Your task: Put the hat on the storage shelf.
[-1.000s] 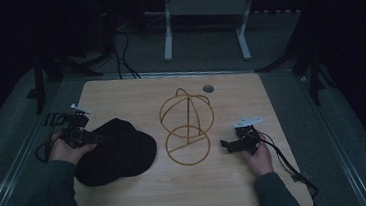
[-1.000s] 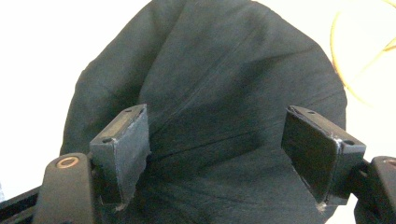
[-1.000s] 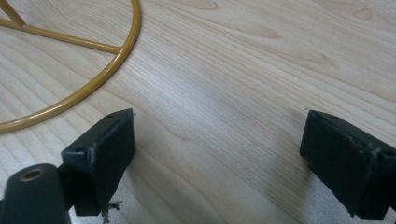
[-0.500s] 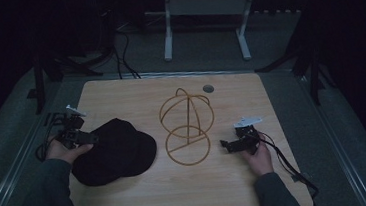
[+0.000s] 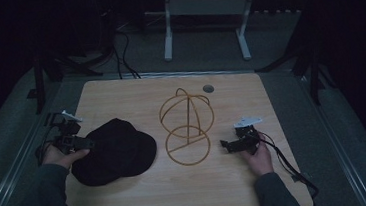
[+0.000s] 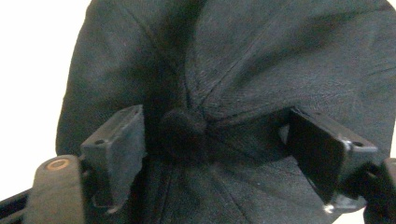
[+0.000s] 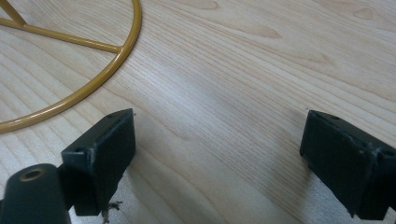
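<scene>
High view dim, dark surround, table (image 5: 120, 96) faintly lit. Left gripper view: background blown white at left edge. Right gripper view bright, sharp wood grain.

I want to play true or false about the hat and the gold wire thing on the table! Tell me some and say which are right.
1. The black cap lies flat on the wooden table. True.
2. The cap sits on the gold wire stand. False: it lies beside it.
3. The left gripper has its jaws open over the cap's top button. True.
4. The right gripper holds the stand. False: its open jaws are over bare wood.
5. The stand is silver. False: it is gold.
</scene>
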